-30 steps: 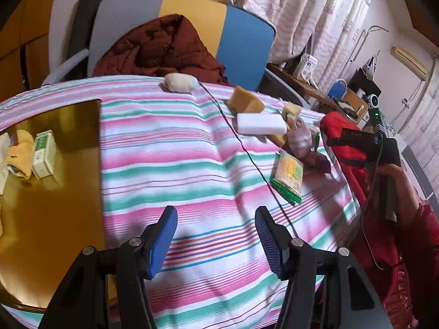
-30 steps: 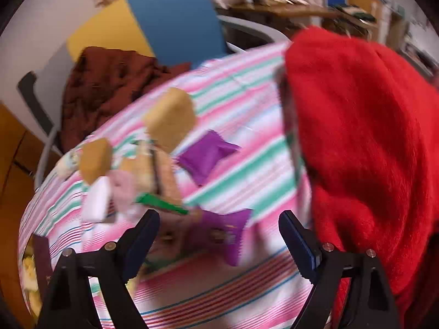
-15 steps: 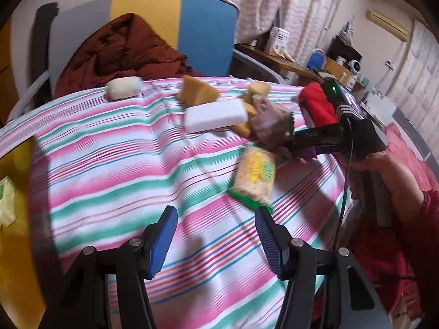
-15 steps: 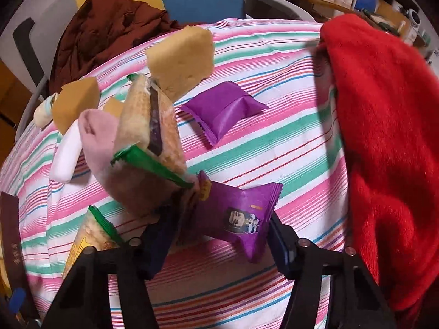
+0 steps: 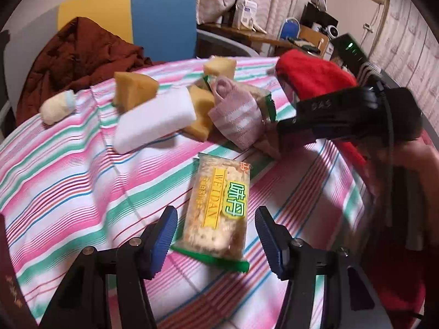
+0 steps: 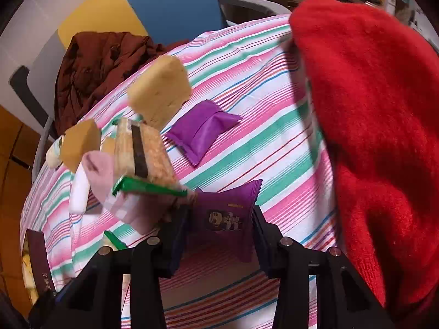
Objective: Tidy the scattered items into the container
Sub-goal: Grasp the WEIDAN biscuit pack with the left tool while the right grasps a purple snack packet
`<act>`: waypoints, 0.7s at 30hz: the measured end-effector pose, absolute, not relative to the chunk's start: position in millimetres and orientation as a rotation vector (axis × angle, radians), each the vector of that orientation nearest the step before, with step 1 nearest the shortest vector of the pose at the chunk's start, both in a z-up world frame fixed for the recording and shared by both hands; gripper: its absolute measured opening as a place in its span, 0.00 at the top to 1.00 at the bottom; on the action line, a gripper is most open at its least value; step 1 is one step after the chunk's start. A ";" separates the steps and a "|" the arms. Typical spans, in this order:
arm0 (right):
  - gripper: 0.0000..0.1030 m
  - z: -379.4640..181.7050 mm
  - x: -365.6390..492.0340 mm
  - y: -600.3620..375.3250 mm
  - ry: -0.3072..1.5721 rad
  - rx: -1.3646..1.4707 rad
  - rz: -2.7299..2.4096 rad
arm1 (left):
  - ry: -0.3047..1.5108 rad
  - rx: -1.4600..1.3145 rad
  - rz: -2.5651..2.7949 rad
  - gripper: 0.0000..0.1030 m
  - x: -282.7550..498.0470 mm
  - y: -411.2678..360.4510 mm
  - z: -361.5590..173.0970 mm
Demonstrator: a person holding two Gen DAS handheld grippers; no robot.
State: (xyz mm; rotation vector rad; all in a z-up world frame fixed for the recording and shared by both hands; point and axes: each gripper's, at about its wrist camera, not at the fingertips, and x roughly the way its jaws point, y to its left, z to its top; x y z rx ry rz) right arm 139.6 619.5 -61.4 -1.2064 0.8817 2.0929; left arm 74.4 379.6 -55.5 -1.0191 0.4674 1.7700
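Both grippers low over the pink, green and white striped tablecloth (image 5: pixel 68 170), each framing a snack.

Left gripper (image 5: pixel 216 240) wide, pads clear of the clear yellow-labelled cracker packet with green ends (image 5: pixel 216 213) lying flat between them. Right gripper (image 6: pixel 221 229) closing narrow, glossy purple printed snack sachet (image 6: pixel 223 213) between the pads; at 10 o'clock of it, pale pink striped sock (image 6: pixel 109 189) and tan sponge blocks (image 6: pixel 159 90); at 2 o'clock, red fleece cloth (image 6: pixel 370 109).

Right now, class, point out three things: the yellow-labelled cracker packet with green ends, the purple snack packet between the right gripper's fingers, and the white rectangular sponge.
Cracker packet (image 5: pixel 216 208), left wrist view, label middle.
Purple snack packet (image 6: pixel 223 213), right wrist view, printed front.
White sponge (image 5: pixel 153 118), left wrist view, top face.
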 end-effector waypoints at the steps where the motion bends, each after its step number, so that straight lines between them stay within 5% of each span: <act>1: 0.57 -62.8 134.8 623.1 0.887 -1.200 2.085 | 0.485 -1.020 1.767 0.42 75.0 383.3 -59.2; 7: 0.58 -64.6 137.5 631.4 0.918 -1.167 2.069 | 0.582 -0.899 1.776 0.47 89.4 390.1 -74.4; 16: 0.63 -64.1 136.8 630.8 0.922 -1.164 2.082 | 0.420 -0.893 1.781 0.54 78.0 365.9 -75.2; 21: 0.43 -72.0 134.4 629.4 0.925 -1.218 2.039 | 0.354 -0.900 1.813 0.54 76.3 352.7 -75.2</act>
